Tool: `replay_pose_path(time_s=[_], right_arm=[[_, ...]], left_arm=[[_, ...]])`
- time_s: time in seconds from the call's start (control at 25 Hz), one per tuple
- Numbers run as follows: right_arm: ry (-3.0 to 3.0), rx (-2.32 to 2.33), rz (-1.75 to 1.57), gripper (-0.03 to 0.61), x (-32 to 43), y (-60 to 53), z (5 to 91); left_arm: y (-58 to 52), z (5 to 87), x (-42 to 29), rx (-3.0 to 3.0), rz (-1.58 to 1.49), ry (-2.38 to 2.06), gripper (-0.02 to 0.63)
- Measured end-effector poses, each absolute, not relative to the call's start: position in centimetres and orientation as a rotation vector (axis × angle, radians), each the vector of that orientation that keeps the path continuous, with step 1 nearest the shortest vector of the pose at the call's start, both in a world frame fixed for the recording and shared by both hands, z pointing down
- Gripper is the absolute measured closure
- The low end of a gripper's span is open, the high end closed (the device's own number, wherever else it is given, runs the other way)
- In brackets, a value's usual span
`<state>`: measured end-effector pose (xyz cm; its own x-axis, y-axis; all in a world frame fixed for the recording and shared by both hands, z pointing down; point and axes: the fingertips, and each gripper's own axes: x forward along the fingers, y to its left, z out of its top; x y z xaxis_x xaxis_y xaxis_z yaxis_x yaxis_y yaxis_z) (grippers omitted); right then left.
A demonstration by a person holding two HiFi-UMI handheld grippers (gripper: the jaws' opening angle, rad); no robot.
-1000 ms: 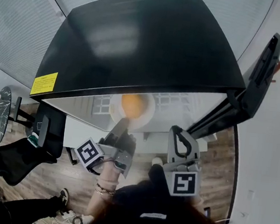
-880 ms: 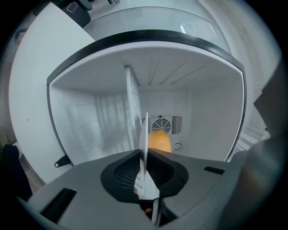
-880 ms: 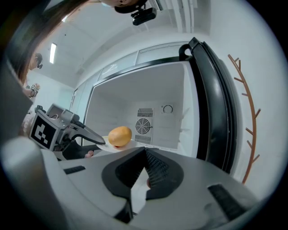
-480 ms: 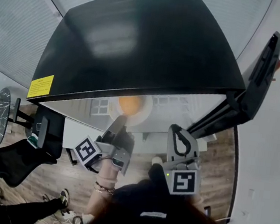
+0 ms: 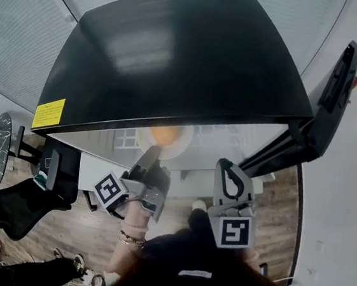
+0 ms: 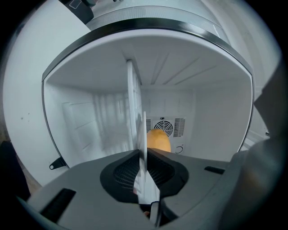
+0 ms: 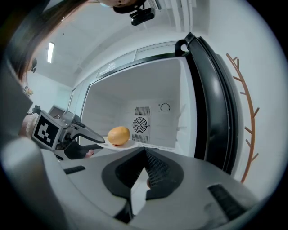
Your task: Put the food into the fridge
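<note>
Since a second ago the plate (image 5: 179, 146) has gone further in under the fridge (image 5: 175, 55) top, so less of it shows from the head view. At left, the left claw (image 5: 152, 153) is clamped on the plate's near rim, and the round orange fruit (image 5: 163, 134) sits loose on the plate, inside the compartment but near its front. Whether the plate already rests on the fridge floor, I cannot tell. The step is best done by keeping the plate level, since the fruit will likely roll, easing it deeper and down until it bears flat. Only then should the claw let go and draw straight back. At right, the right claw (image 5: 229, 172) hangs outside the opening with its jaws together and nothing in them. It is free for the open door (image 5: 327, 105) beside it.
</note>
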<state>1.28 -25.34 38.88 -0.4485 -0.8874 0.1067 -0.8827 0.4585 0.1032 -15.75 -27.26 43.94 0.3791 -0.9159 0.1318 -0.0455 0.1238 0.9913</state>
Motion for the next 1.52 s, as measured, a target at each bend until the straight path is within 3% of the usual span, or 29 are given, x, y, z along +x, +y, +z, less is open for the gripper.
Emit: replay_pose_path(time_s=[1.52], right_arm=[[-2.554,1.548,-0.037,0.577,1.8,-24.6,39.2]], left_arm=[[-26.0,43.6,-15.5,1.289,-0.854,-0.947,0.557]])
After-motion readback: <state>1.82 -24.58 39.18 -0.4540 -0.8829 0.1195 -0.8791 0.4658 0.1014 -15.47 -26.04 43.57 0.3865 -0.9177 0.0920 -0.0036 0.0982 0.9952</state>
